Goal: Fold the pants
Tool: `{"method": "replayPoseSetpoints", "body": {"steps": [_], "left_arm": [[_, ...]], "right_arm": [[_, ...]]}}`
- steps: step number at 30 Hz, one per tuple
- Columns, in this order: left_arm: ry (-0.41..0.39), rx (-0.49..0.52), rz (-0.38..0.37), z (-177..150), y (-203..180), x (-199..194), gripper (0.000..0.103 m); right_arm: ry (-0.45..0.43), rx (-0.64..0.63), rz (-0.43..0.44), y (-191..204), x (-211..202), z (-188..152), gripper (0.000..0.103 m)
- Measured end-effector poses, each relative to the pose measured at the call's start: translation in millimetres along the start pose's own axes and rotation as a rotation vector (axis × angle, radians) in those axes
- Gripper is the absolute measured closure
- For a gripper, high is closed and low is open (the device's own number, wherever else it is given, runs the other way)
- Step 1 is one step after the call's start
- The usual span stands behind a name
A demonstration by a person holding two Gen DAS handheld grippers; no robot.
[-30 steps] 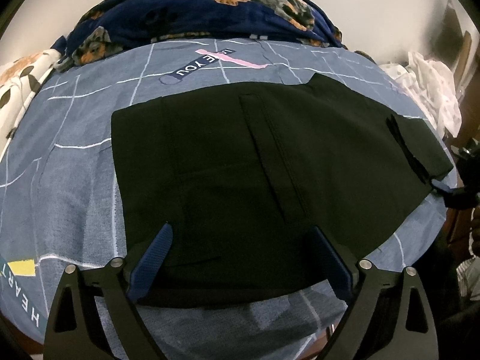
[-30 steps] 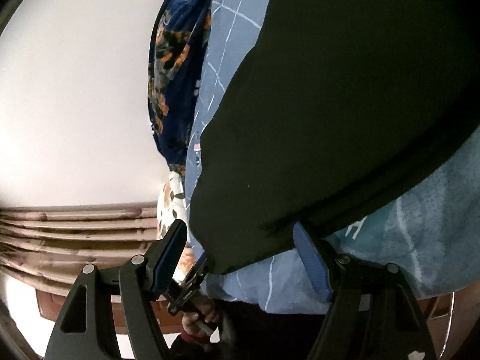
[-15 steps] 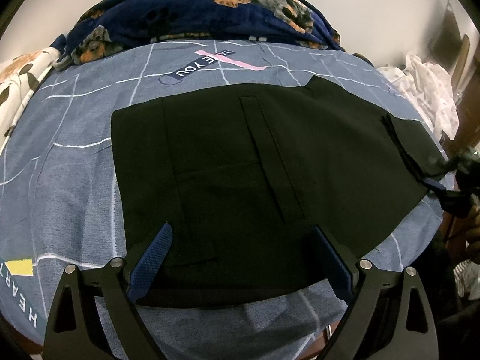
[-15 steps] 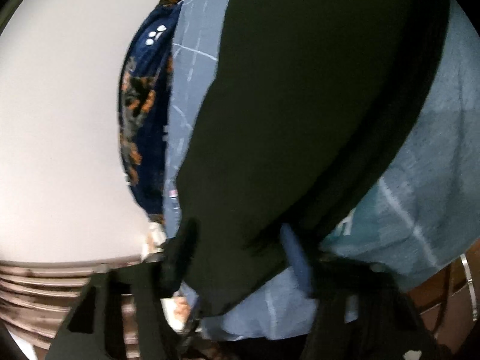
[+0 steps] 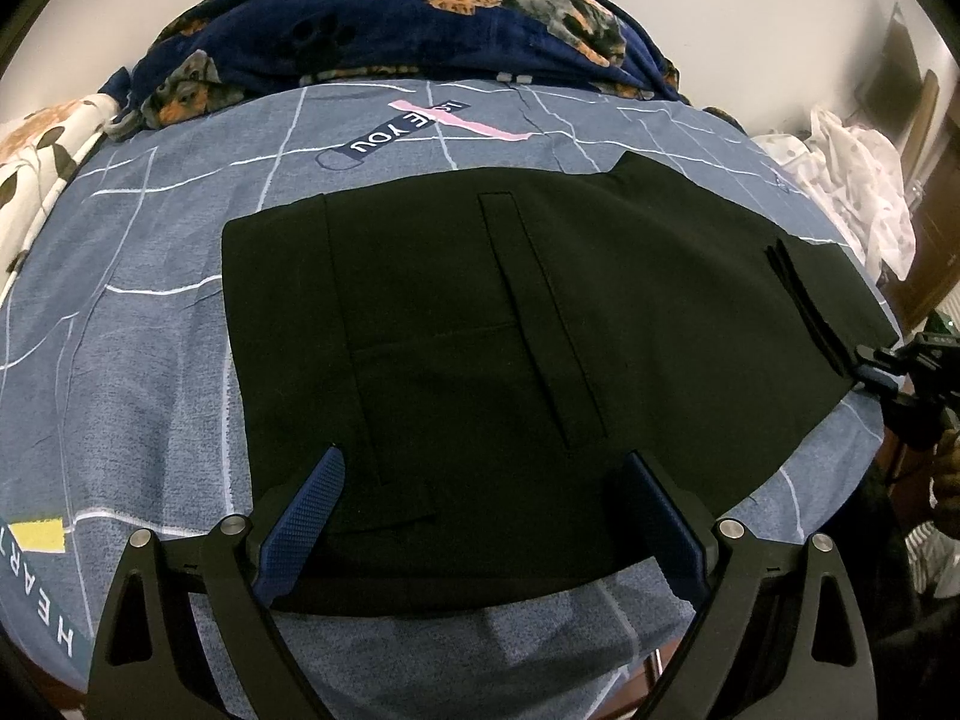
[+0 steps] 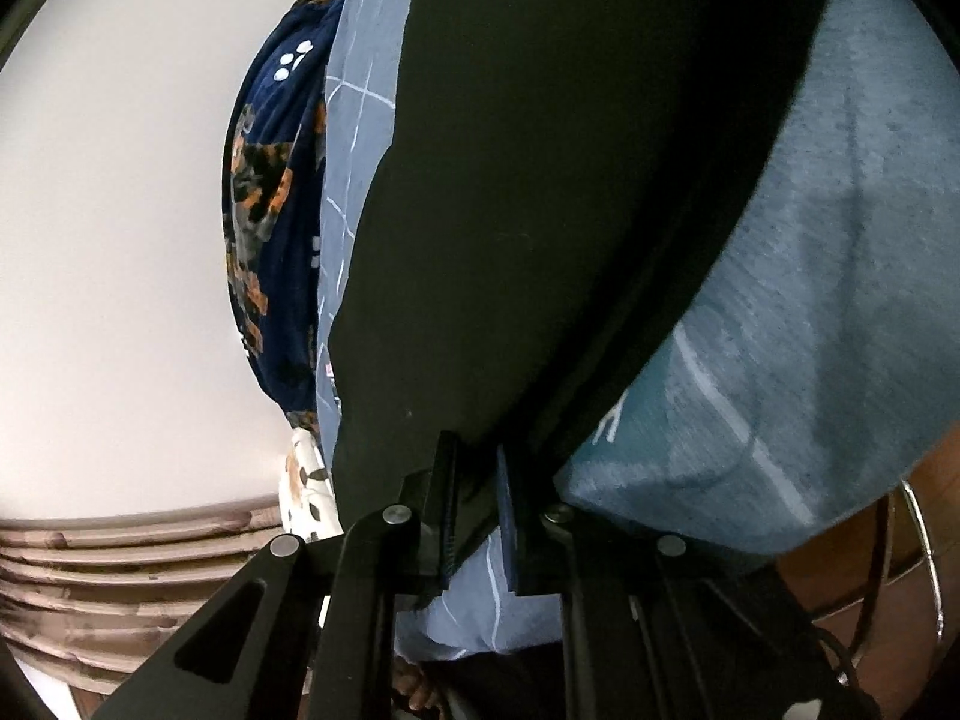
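- The black pants (image 5: 480, 324) lie flat, folded, across the blue bed sheet (image 5: 150, 360).
- The left tool (image 5: 480, 516) hangs over their near edge, fingers spread wide, gripping nothing.
- The right tool (image 6: 474, 498) is pinched closed on the pants' right-hand corner at the bed's edge.
- A dog-print blanket (image 5: 390, 18) is bunched at the far side.
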State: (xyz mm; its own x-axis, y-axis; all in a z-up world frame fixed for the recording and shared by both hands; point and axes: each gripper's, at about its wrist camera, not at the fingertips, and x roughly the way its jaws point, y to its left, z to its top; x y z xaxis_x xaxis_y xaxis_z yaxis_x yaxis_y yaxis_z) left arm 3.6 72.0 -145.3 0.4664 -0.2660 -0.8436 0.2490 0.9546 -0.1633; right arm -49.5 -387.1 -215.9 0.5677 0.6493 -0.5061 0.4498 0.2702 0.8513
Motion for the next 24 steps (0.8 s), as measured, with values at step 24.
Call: {"method": "replayPoseSetpoints", "body": {"steps": [24], "left_arm": [[0.005, 0.023, 0.014, -0.4, 0.4, 1.0, 0.009]], "right_arm": [[0.019, 0.002, 0.002, -6.4, 3.3, -2.8, 0.093]]}}
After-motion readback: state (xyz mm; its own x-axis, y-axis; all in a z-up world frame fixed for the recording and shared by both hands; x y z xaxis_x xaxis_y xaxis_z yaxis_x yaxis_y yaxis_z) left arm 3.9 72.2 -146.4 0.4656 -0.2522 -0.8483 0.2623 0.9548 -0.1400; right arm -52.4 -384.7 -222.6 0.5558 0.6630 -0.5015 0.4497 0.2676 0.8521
